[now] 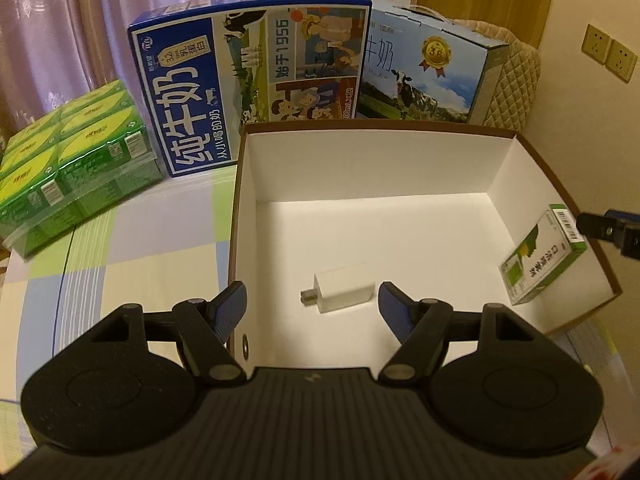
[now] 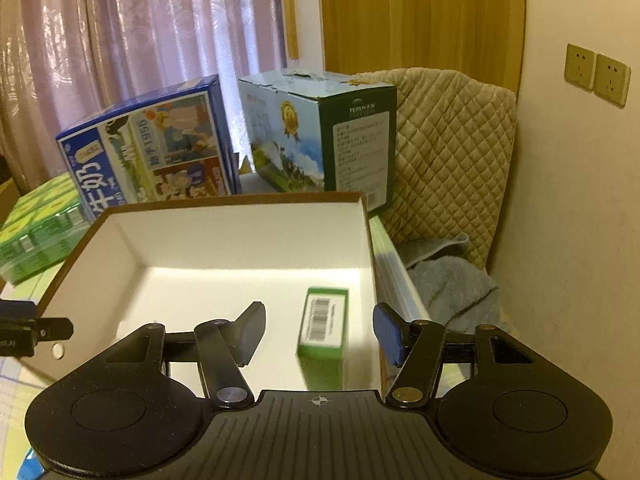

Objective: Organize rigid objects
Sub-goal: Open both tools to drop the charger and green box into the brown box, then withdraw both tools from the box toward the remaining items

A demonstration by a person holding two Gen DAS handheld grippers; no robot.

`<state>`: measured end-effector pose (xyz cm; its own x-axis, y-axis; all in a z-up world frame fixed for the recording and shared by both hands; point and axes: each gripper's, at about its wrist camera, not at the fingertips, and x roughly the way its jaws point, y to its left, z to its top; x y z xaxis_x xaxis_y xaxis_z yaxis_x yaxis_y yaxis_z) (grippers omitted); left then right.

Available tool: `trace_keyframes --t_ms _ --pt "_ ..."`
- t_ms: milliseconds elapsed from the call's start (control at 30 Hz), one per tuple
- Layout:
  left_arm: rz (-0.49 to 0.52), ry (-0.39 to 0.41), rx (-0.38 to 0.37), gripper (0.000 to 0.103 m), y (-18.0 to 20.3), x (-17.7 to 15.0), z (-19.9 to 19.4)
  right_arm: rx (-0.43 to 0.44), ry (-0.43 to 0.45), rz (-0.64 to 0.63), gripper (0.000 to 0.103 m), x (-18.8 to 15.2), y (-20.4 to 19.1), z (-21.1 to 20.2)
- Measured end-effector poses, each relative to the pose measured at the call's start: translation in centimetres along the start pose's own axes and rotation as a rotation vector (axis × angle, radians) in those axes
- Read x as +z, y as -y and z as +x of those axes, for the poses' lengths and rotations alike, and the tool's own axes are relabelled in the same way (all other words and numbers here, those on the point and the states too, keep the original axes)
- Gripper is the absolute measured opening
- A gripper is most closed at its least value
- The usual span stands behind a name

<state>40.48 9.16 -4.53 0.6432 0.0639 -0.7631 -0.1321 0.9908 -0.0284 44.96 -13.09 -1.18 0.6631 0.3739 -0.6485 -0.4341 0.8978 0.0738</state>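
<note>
Left wrist view: left gripper (image 1: 312,300) spread wide over the charger (image 1: 344,293) in the box (image 1: 362,147); right gripper (image 2: 320,334) likewise released (green carton (image 2: 323,338) between its fingers, untouched).

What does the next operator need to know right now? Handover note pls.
Left gripper: jaws open, holding nothing, poised over the near edge of the open box.
Right gripper: jaws open, holding nothing, at the box's right side.
In the box: white charger lying flat on the floor; small green carton by the right wall, between the right jaws but not gripped.
Done: both items are in the box.
Left: nothing loose is visible outside it; check beyond these views before stopping.
</note>
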Motion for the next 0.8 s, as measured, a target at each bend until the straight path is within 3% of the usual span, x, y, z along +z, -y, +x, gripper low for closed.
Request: trace_keyframes --t_ms 800 --pt "-0.055 0.047 -0.011 0.07 0.3 -5.0 -9.1 0.061 -0.008 0.035 0.057 -4.1 -0.5 -8.6"
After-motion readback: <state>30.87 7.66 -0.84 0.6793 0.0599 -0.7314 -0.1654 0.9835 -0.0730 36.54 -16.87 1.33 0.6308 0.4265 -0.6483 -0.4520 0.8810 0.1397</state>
